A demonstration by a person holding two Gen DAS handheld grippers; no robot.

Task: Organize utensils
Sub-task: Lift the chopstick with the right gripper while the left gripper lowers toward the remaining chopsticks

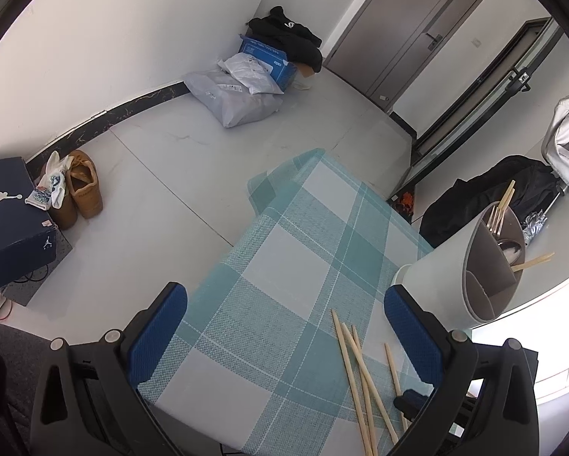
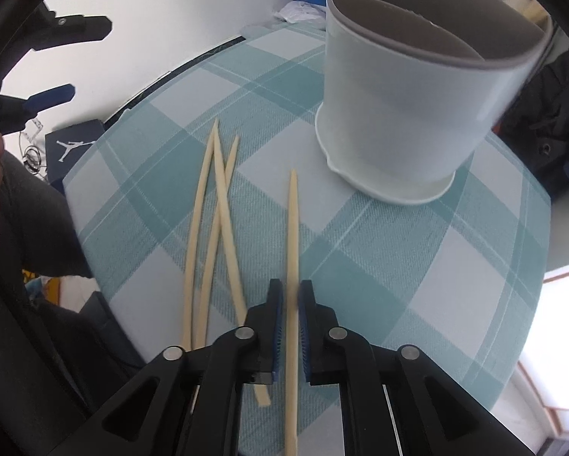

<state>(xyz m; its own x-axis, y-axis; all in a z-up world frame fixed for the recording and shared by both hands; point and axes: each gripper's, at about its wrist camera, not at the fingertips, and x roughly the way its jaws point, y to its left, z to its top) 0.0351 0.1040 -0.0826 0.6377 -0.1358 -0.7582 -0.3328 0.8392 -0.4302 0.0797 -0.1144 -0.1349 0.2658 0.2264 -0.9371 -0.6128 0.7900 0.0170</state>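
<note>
Single chopstick lies on the bench, just right of three crossed chopsticks; my right tool straddles its near end, jaws almost shut on it, contact unclear. Step: picking it up. Next: clamp, lift, tip upright into divided holder. Left tool hangs wide open, holding nothing.

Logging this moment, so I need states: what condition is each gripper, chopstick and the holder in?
Left gripper: open, empty.
Right gripper: closing around single chopstick.
Three loose chopsticks: lying crossed on tablecloth.
Utensil holder: upright, partly filled.
Door: shut.
</note>
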